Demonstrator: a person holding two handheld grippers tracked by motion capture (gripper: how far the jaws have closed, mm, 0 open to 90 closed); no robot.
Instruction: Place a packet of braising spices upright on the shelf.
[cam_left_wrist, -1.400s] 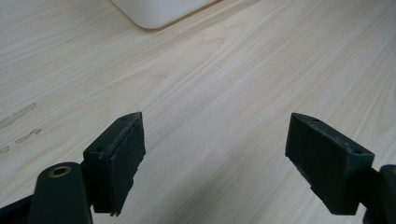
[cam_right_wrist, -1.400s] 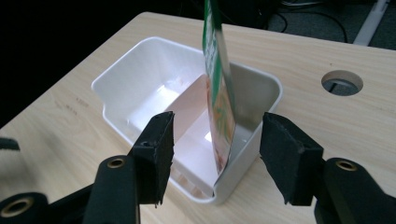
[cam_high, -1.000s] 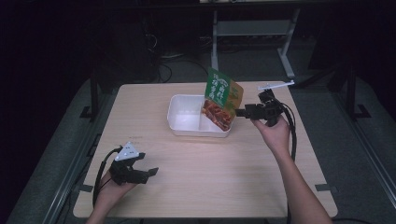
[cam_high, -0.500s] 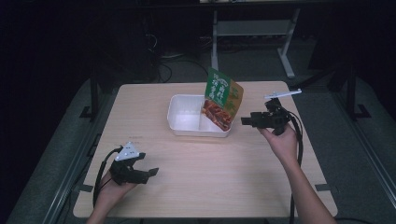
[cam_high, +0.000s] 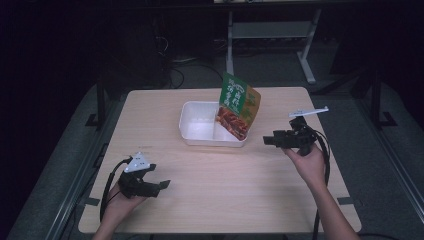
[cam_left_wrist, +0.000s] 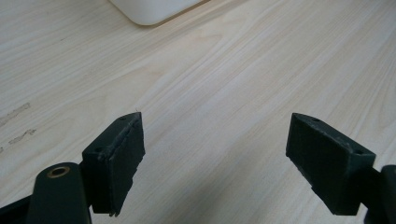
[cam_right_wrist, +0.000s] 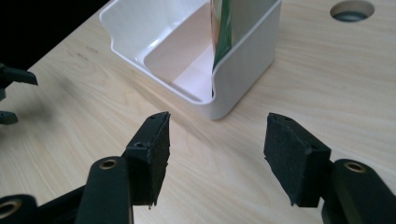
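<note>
both grippers' jaws apart and empty, right gripper near white tray, snack pouch upright inside

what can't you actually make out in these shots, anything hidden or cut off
- Snack packet: its print is too small to read in the high view; in the right gripper view the top edge cuts off all but a strip.
- White tray: the packet hides part of its right compartment in the high view; in the left gripper view the top edge leaves one corner.
- Dark surroundings beyond the table: too dim to identify.
</note>
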